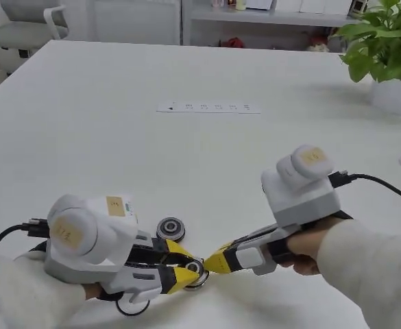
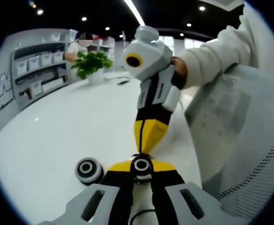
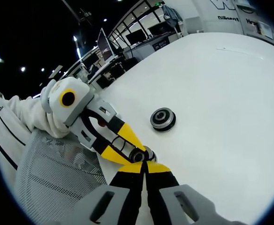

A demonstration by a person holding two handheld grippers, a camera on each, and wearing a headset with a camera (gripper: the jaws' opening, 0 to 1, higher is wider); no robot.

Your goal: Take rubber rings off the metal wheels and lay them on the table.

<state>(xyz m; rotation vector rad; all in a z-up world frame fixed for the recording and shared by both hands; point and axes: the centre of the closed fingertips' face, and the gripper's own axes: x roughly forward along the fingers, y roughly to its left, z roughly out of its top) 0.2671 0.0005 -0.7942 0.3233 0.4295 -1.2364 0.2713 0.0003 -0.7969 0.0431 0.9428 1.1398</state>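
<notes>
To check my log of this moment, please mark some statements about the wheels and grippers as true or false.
1. The left gripper holds a wheel in its jaws. True.
2. The right gripper is wide open. False: its jaws are together, tips at that wheel.
3. A second wheel lies free on the table. True.
4. In the head view, the plant stands at far left. False: far right.

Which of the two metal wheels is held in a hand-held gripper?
The wheel clamped in the left hand-held gripper; the other wheel lies free on the table.
</notes>
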